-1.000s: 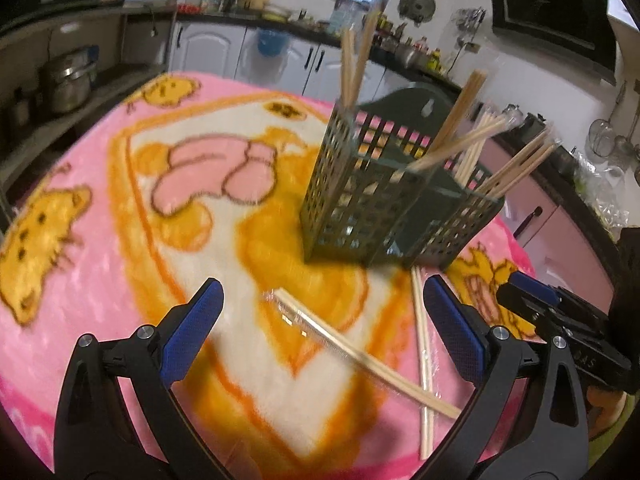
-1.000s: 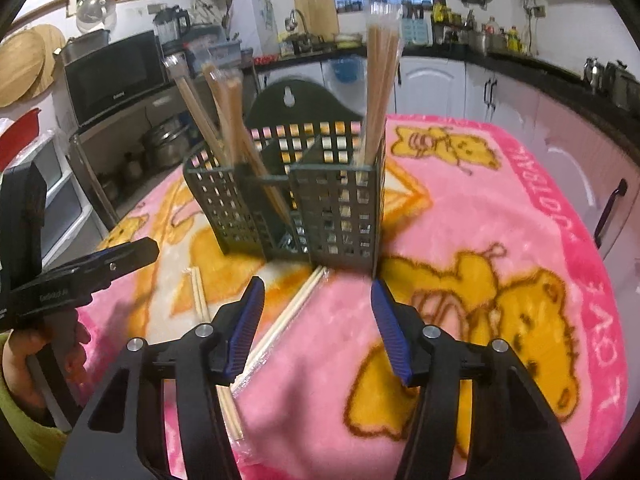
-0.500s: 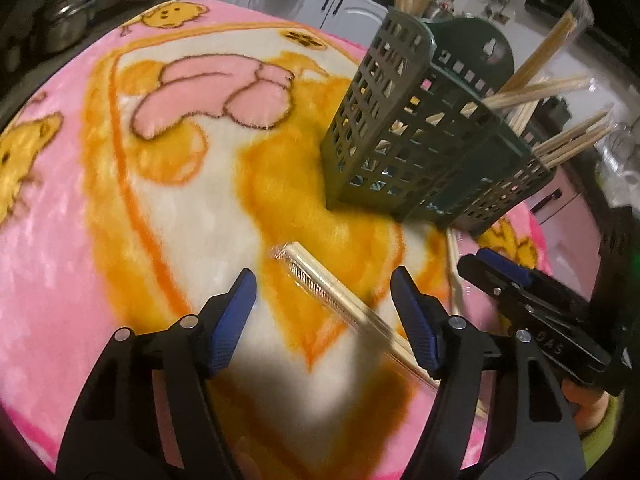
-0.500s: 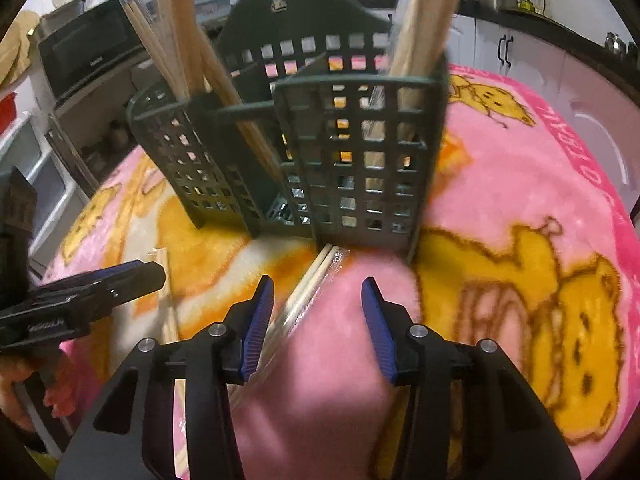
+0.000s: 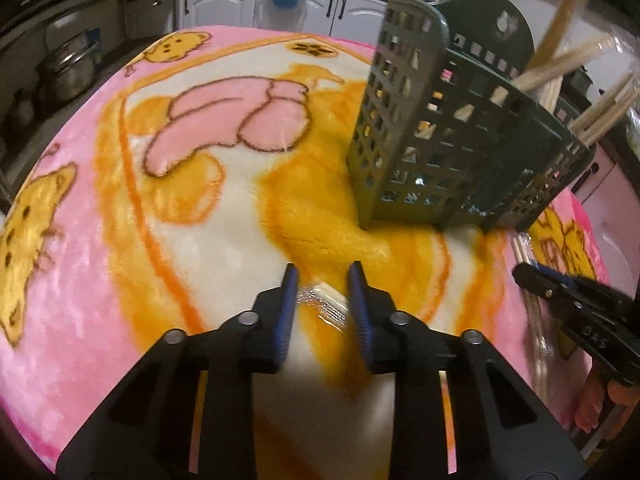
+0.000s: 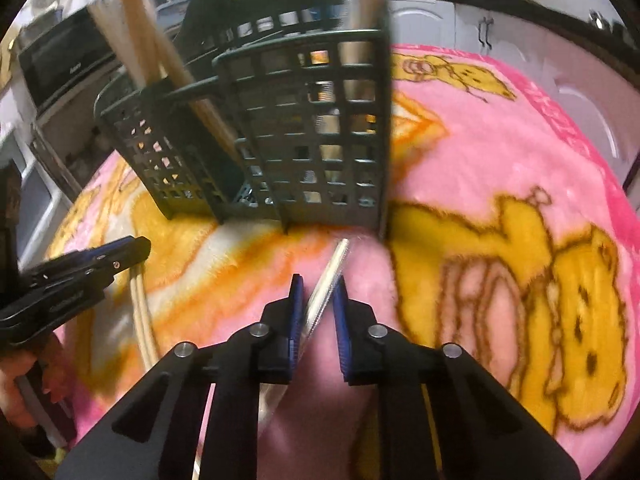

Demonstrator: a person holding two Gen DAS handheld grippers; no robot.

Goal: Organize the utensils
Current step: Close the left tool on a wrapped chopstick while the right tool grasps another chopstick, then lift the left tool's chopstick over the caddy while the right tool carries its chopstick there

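A dark green slotted utensil holder stands on the pink cartoon blanket, with wrapped chopsticks sticking up out of it. My left gripper is low over the blanket, its jaws closing, and the pads meet the end of a plastic-wrapped chopstick pack. My right gripper is also closing, its pads pressing a second wrapped pack that slants toward the holder's foot. A third pack lies loose between the two grippers.
The holder stands just beyond both grippers. Each gripper shows in the other's view: the right gripper with a hand, the left gripper. Kitchen counters, white cabinets and a microwave ring the blanket's edges.
Both grippers came down and forward toward the blanket and the holder. Their jaws went from wide apart to narrow, each closing in around a wrapped chopstick pack.
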